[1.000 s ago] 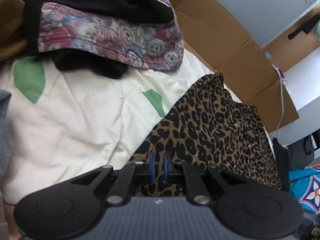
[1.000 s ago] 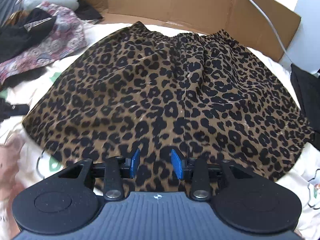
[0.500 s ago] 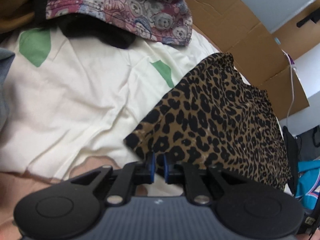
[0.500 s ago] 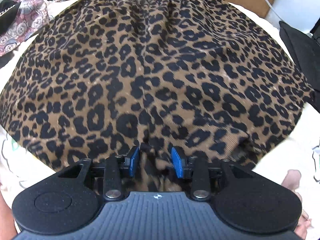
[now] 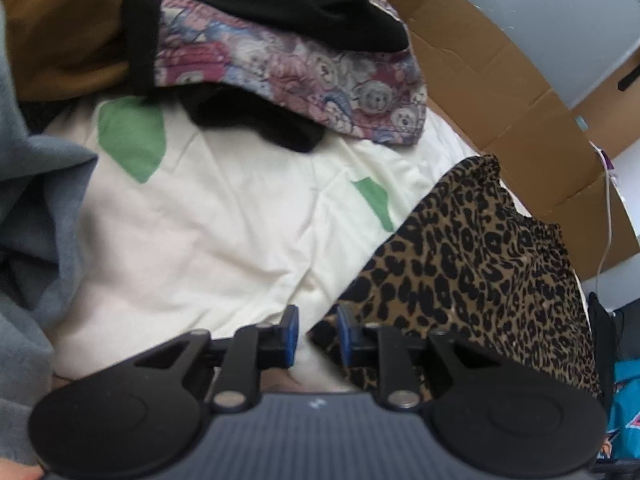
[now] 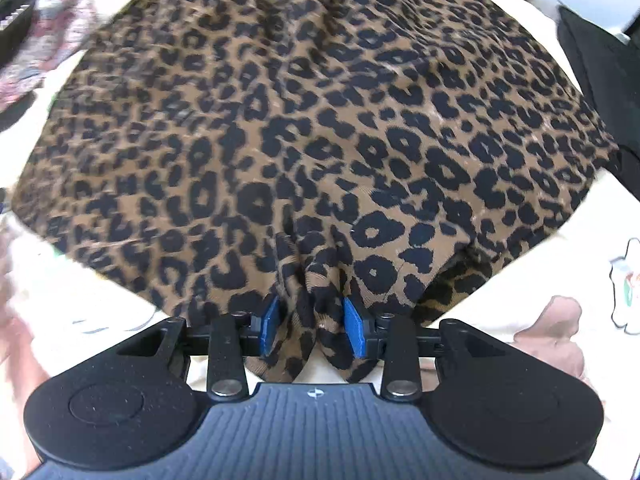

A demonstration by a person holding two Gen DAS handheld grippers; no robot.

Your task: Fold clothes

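Note:
A leopard-print skirt [image 6: 320, 120] lies spread flat on a cream sheet [image 5: 200, 220] with green patches. In the right wrist view my right gripper [image 6: 312, 326] stands open at the near hem, with a bunched fold of the skirt between its blue pads. In the left wrist view the skirt [image 5: 480, 264] reaches in from the right, and its near corner lies by the right pad of my left gripper [image 5: 316, 336]. That gripper is open just above the sheet. The corner rests loose, not pinched.
A heap of clothes sits at the far left: a bear-print garment [image 5: 320, 76], a black one [image 5: 260, 8], a brown one [image 5: 60, 32] and grey cloth [image 5: 36, 200]. Flattened cardboard [image 5: 500, 92] lines the far side. A black item [image 6: 600, 64] lies right of the skirt.
My left gripper has opened and let go of the skirt's corner, which now lies on the sheet. My right gripper has pushed forward into the hem, and cloth has bunched between its fingers.

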